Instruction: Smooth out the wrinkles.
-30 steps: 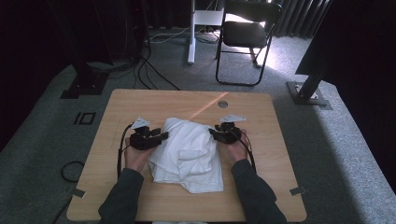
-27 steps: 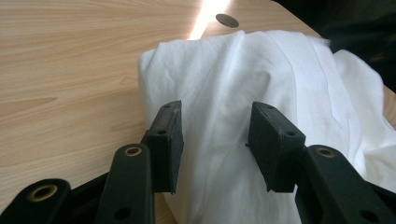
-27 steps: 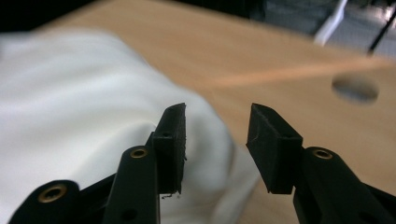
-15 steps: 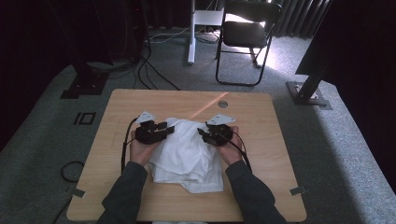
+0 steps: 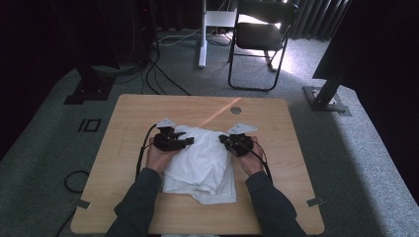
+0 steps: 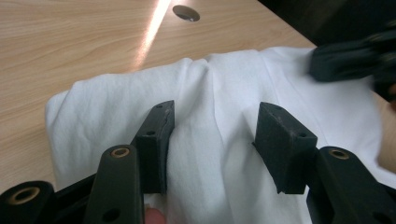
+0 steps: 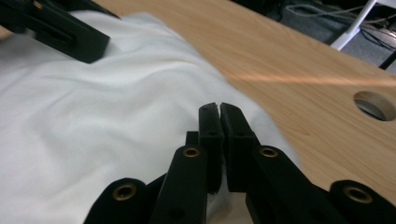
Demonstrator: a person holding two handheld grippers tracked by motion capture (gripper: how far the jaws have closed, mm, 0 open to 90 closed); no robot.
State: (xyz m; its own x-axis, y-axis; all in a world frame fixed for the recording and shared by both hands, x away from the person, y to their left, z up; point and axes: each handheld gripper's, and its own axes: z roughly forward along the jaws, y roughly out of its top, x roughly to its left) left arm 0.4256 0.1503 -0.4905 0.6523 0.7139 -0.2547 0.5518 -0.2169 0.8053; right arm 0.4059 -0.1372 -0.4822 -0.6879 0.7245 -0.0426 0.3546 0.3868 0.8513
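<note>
In the high view, you had a crumpled white cotton garment [image 5: 200,165] lying at the middle of the pale wooden table [image 5: 123,123], a little toward the bottom of the frame. Your left gripper [image 5: 187,142] sat at the cloth's upper left edge, its jaws pointing right across the fabric. Your right gripper [image 5: 222,139] sat at the cloth's upper right edge, pointing left. A black folding chair [image 5: 259,34] stood on the grey carpet in the upper middle of the frame.

In the left gripper view, your left gripper [image 6: 212,137] stood about half open, its jaws having just widened, one pad on each side of a raised fold of the white cloth [image 6: 215,102] at centre frame. The pads did not press it. The other gripper [image 6: 355,58] showed blurred at the upper right, above the fabric.

In the right gripper view, your right gripper [image 7: 219,116] had just snapped closed, pads meeting at lower centre over the cloth's [image 7: 93,121] edge. Whether fabric was pinched between them I could not tell. A round hole [image 7: 376,105] in the tabletop showed at the right edge.
</note>
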